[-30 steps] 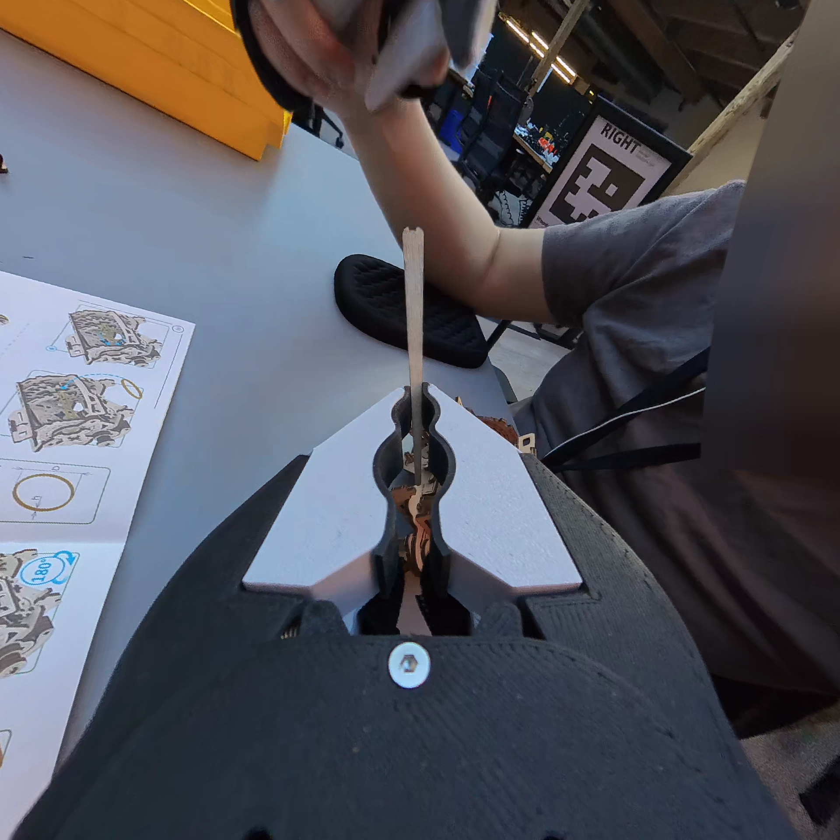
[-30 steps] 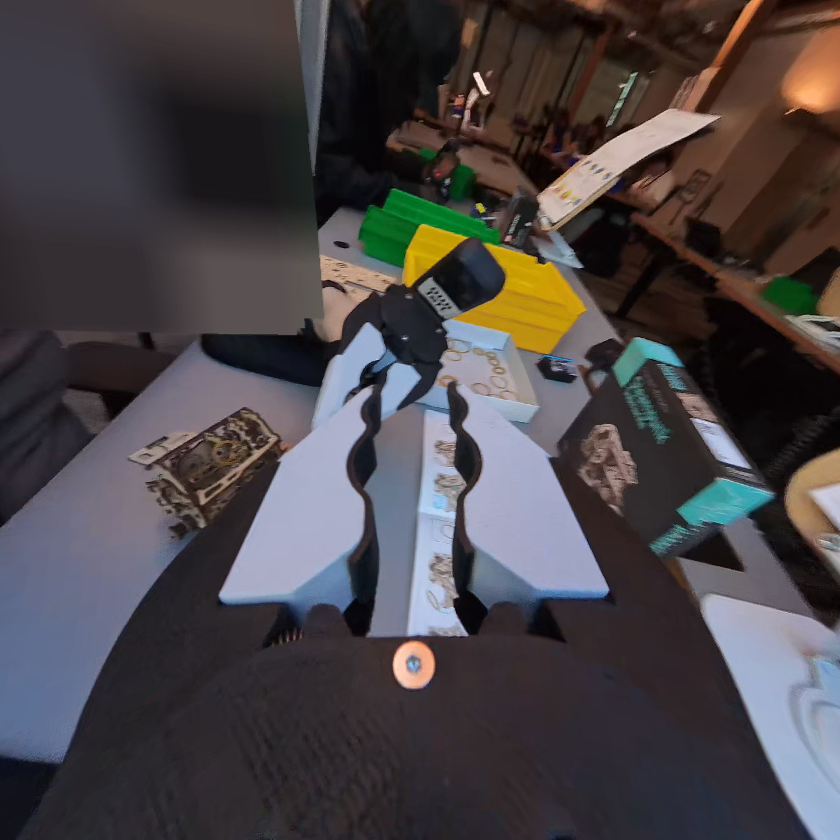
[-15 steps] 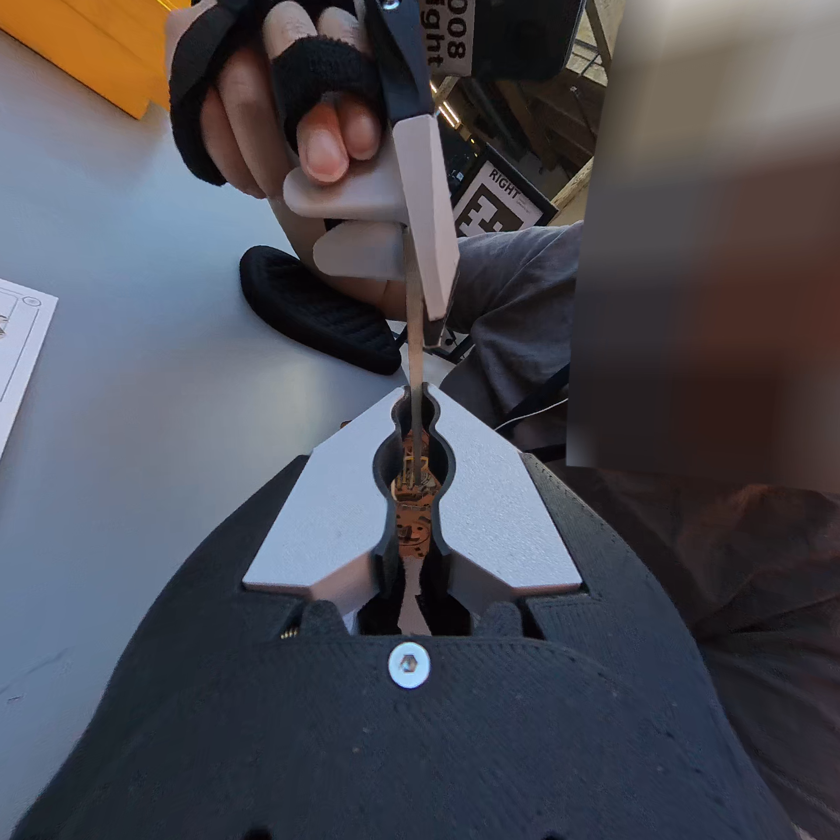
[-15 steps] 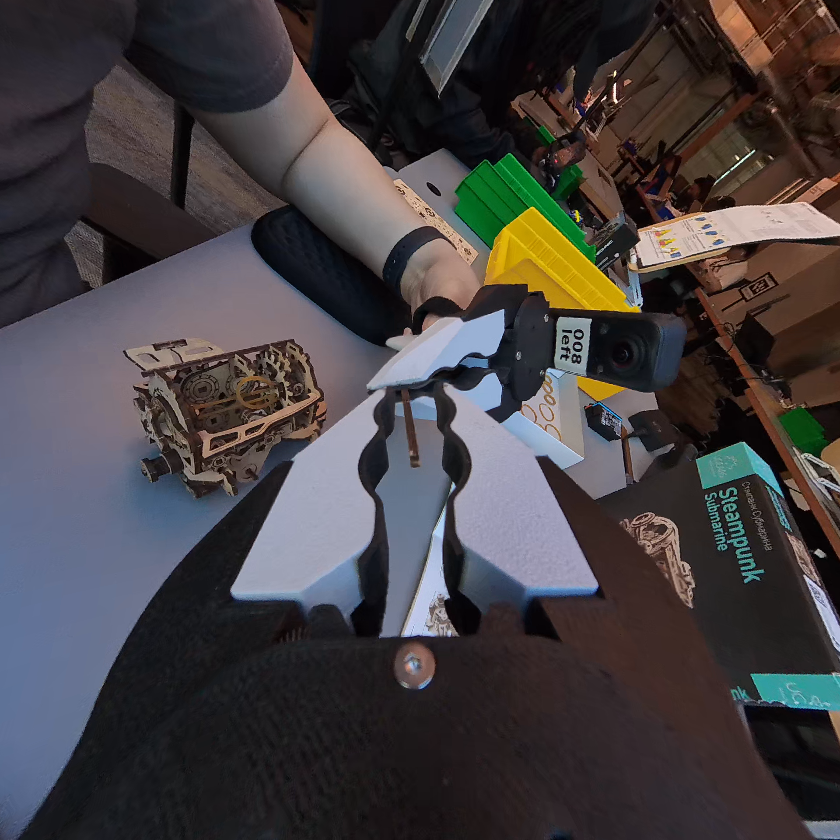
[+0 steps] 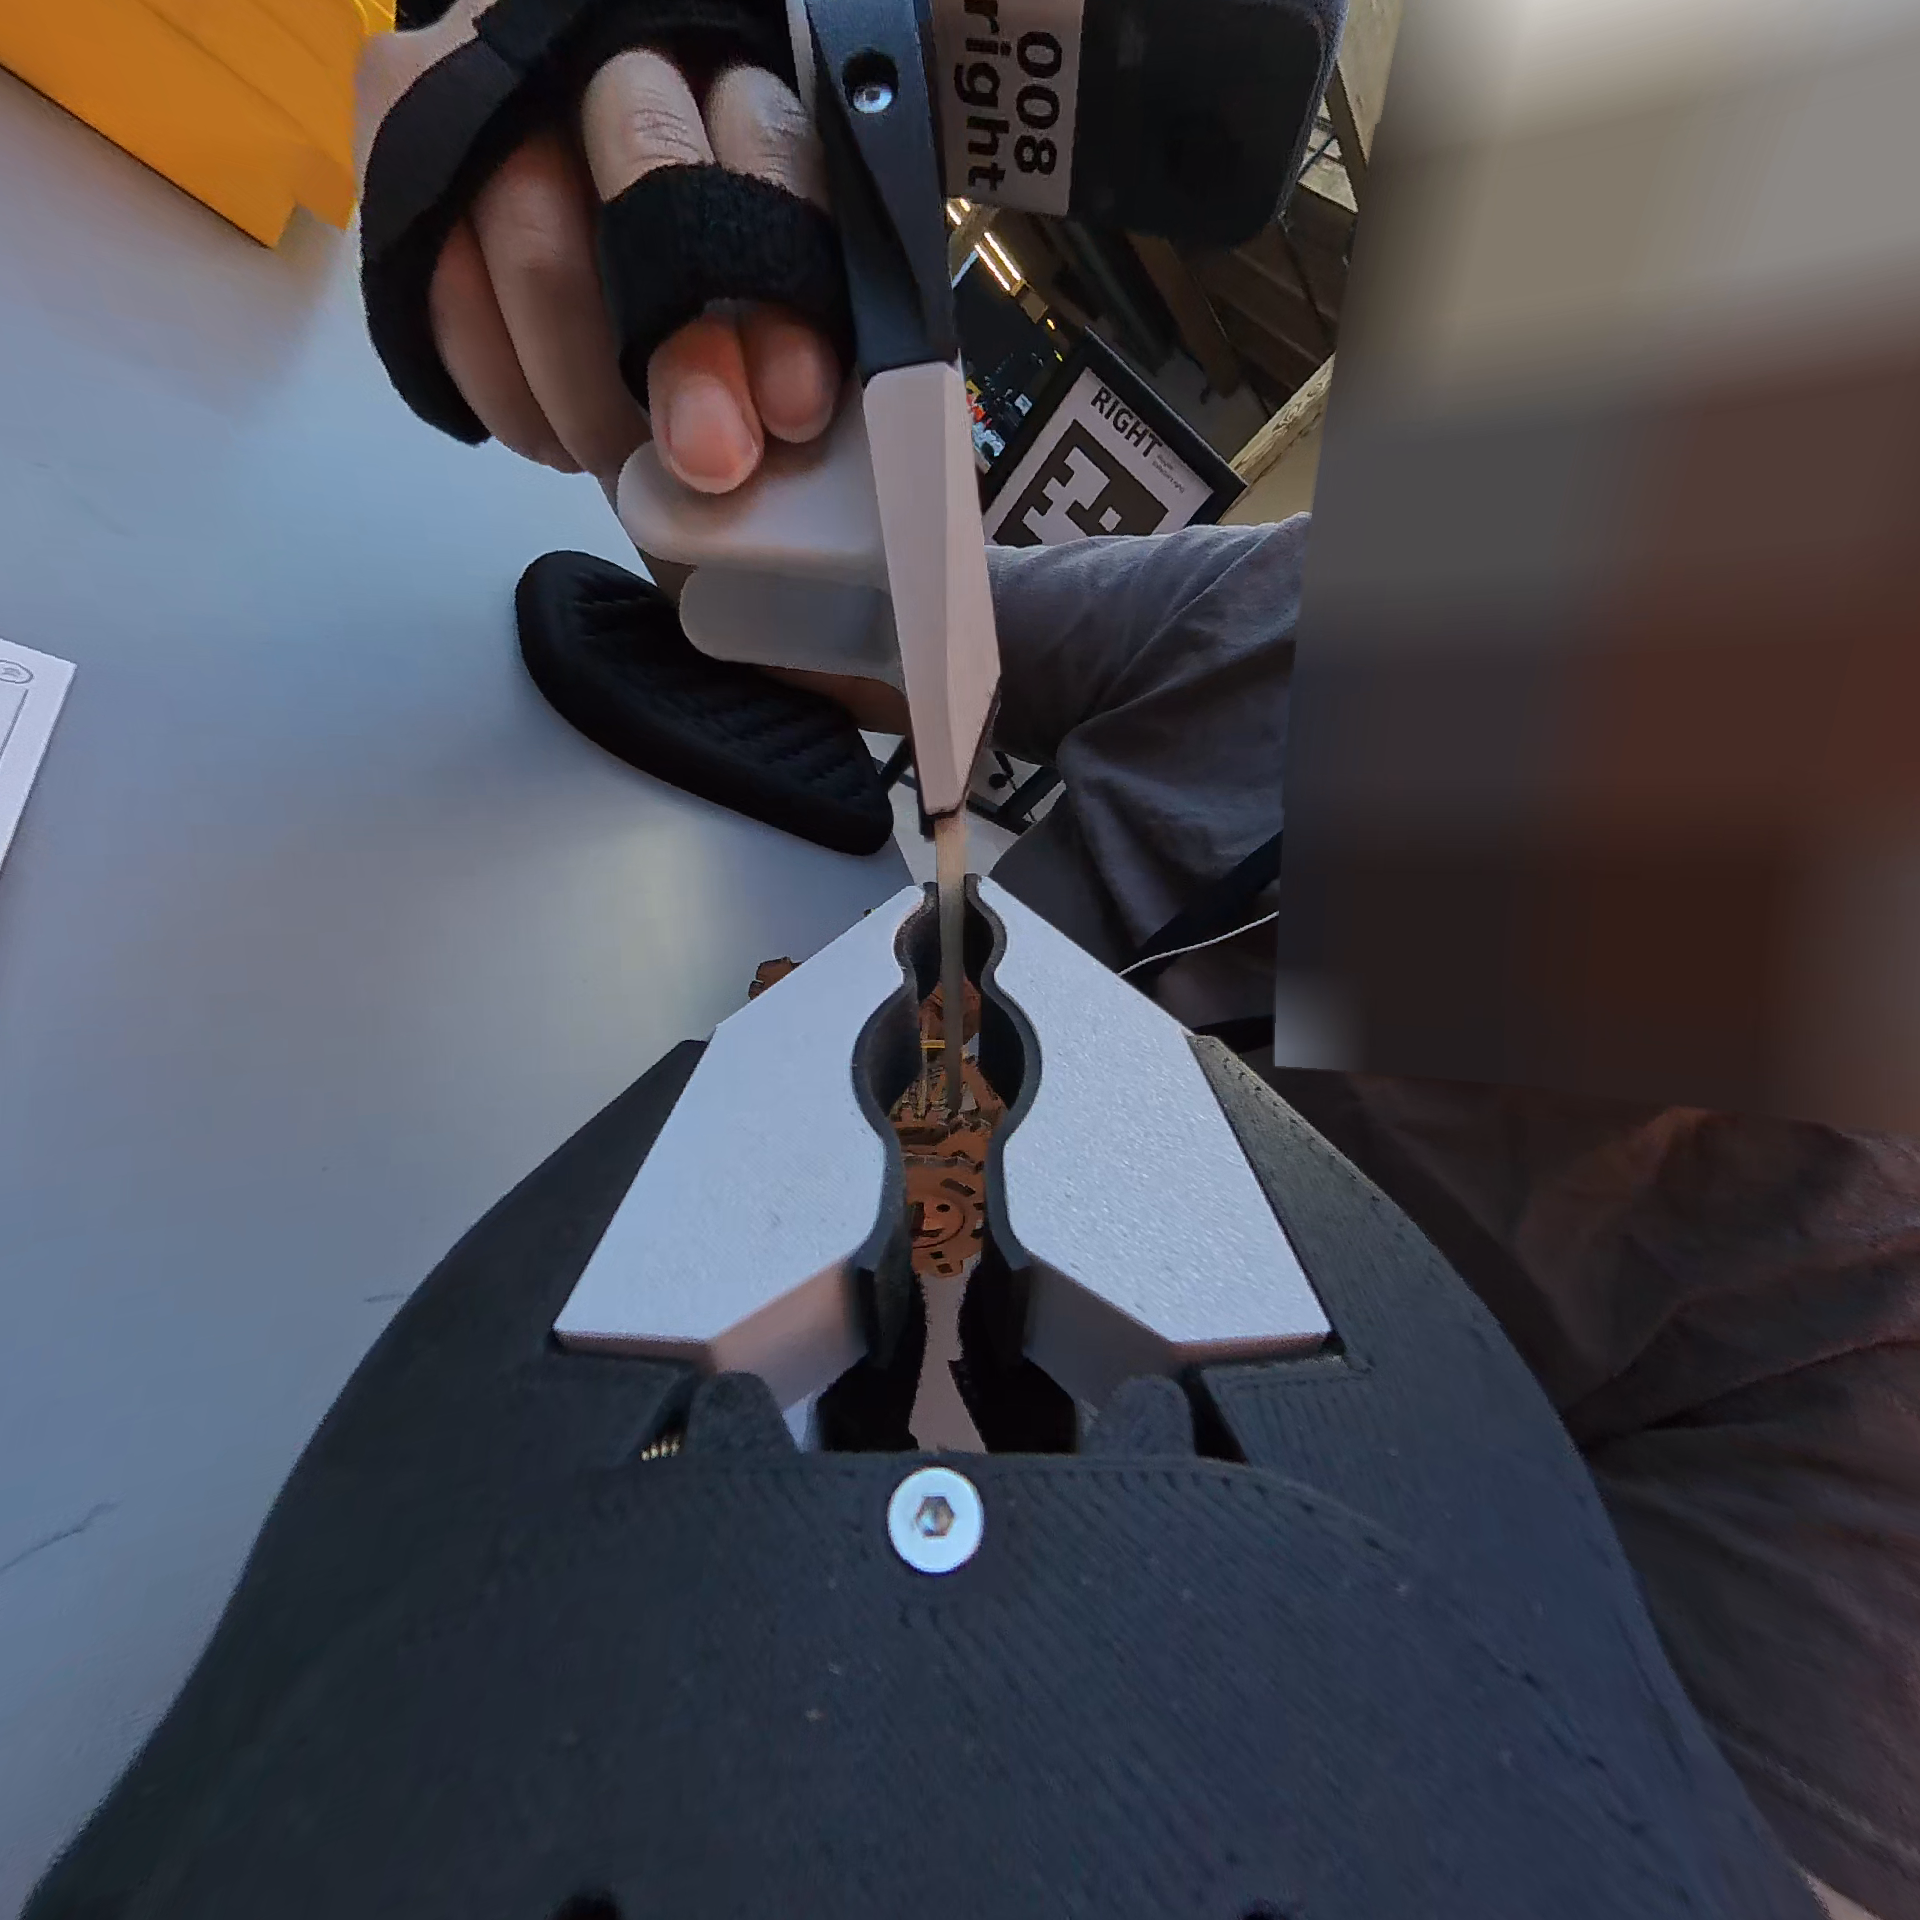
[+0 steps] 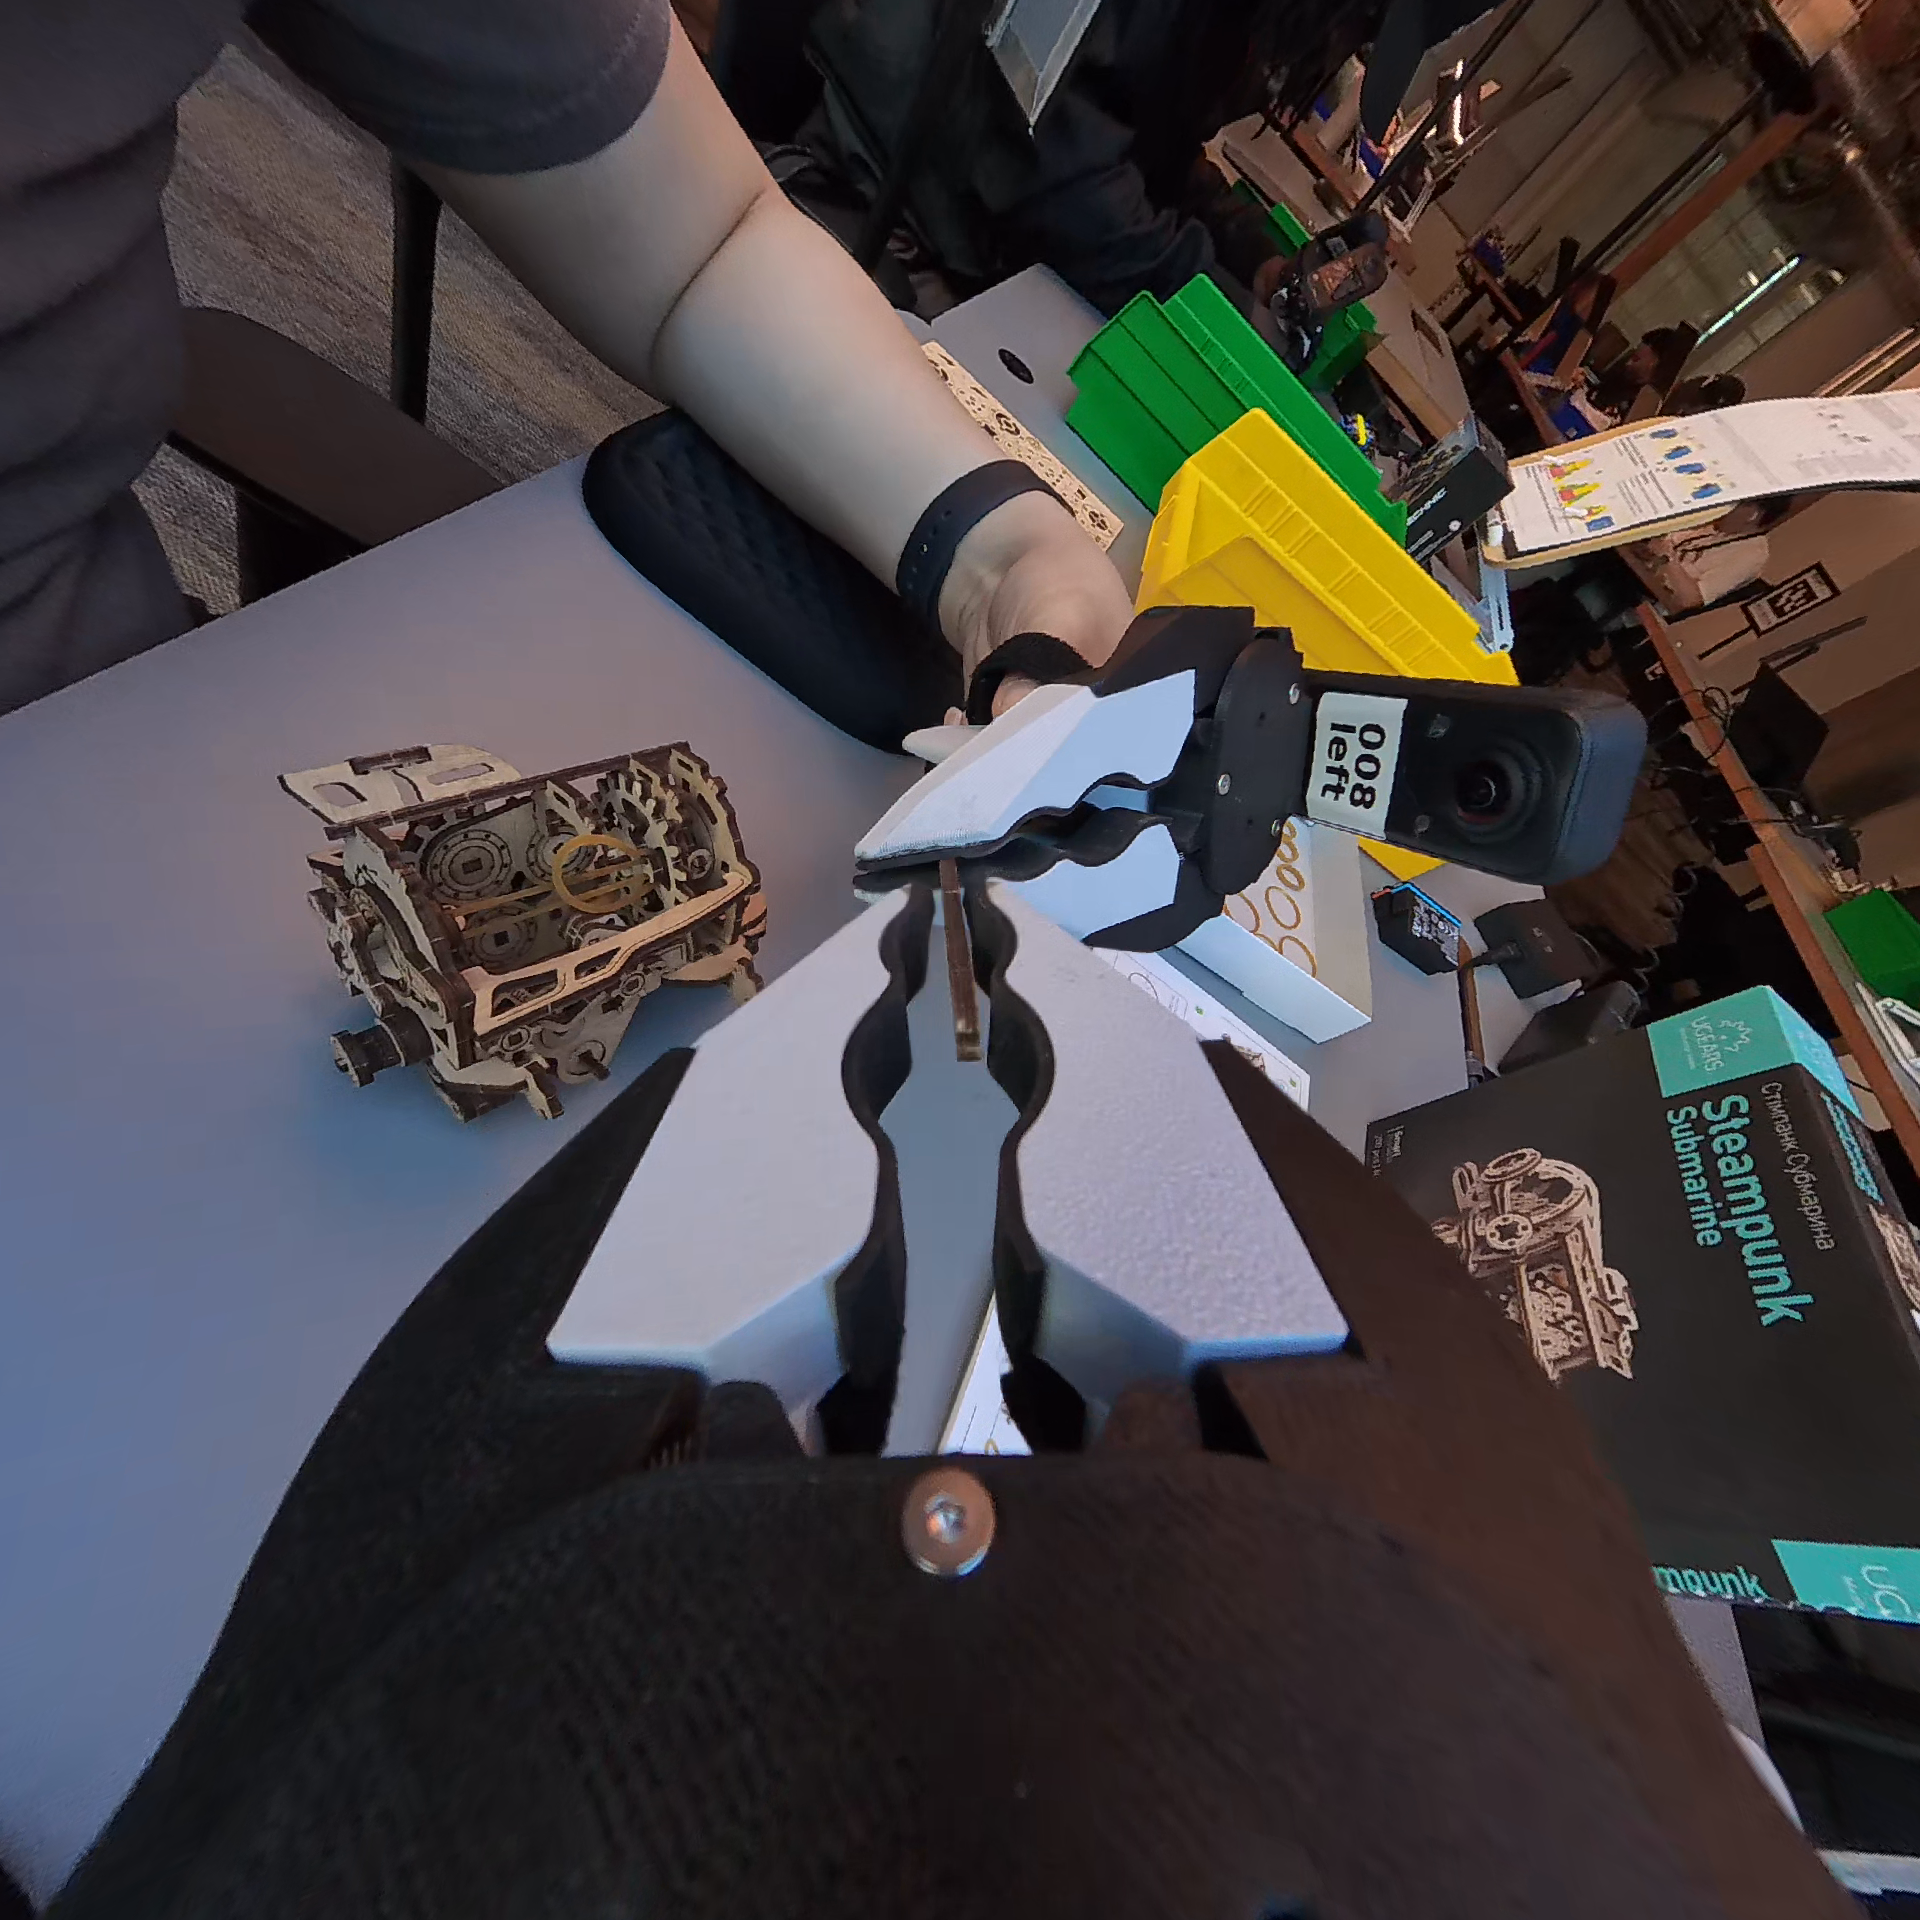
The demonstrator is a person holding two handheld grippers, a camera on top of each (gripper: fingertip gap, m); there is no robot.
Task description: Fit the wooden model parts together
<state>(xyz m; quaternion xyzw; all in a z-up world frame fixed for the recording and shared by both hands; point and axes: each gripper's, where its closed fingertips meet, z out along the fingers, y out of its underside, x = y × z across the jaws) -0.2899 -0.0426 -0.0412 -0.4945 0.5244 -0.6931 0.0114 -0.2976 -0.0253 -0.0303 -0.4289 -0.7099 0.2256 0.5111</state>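
The left tongs (image 6: 914, 868) are clamped on a thin wooden strip (image 6: 961, 971), pinching it near one end. The strip's free length sticks straight out from their tips and runs into the gap of the right tongs (image 6: 945, 935), lying along that gap, long axis in line with the right fingers. From the left wrist view the strip (image 5: 948, 904) is seen edge-on, rising from the left tongs (image 5: 945, 894) to the tip of the right tongs (image 5: 951, 800), which come down over its far end. The right tongs stand apart, one finger on either side of the strip, and I cannot see either finger pressing on it yet.

So the hand-over turns on that one alignment: strip and right fingers share an axis, and the right tongs need only close, I'd judge, to take it. The right ones are the nearer to the free end.

The wooden model (image 6: 520, 914) sits on the bench (image 6: 208, 1247) well to the left of the right tongs, apart from both, with a rubber band showing among its gears. A black box (image 6: 1683, 1299) lies to their right.

A second ago the two tongs were well apart, the strip's end bare in the air. Half a second ago the right pair had reached it; now they sit further over it.
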